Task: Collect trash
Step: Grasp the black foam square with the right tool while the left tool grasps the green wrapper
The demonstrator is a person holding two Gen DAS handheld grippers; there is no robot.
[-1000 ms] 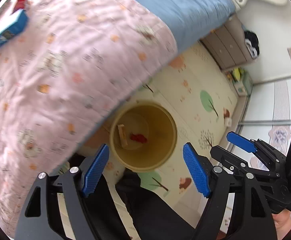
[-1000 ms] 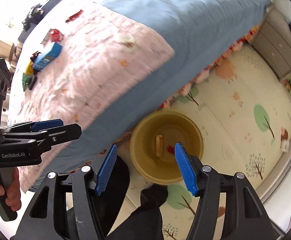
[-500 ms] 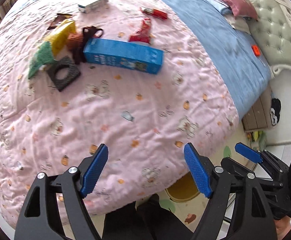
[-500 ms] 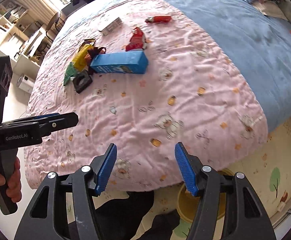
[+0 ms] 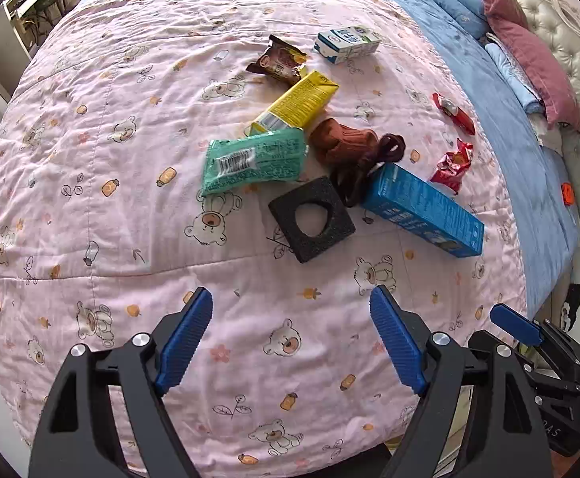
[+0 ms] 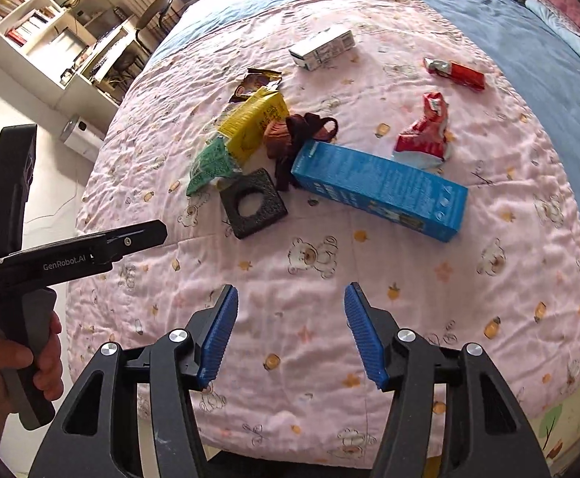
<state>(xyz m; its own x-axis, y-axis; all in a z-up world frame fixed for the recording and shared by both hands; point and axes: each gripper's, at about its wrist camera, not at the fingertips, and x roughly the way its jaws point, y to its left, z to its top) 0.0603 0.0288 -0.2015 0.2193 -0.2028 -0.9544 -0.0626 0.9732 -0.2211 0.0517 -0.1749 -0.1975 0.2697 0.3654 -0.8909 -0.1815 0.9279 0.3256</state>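
Trash lies in a cluster on the pink quilt (image 5: 91,219): a long blue box (image 5: 423,210) (image 6: 381,189), a black foam square with a hole (image 5: 312,219) (image 6: 254,204), a green wrapper (image 5: 254,159), a yellow carton (image 5: 296,105) (image 6: 256,121), a brown wrapper (image 5: 280,61), a white carton (image 5: 347,44) (image 6: 324,48), two red wrappers (image 6: 425,131) (image 6: 455,71) and a brown cloth (image 5: 353,147). My left gripper (image 5: 290,334) hovers over the quilt short of the pile, its jaws opening, nothing between them. My right gripper (image 6: 290,330) hangs likewise, its jaws closing on nothing.
A blue sheet (image 5: 469,63) and pillows (image 5: 529,51) lie beyond the quilt, with a padded headboard (image 5: 577,79) at the right. Shelves and a desk (image 6: 71,40) stand past the bed's far left. A hand (image 6: 19,374) holds the left gripper's handle in the right wrist view.
Both grippers have swung from above the yellow bin on the floor up over the bed; the trash pile now lies ahead of them and the bin is out of sight.
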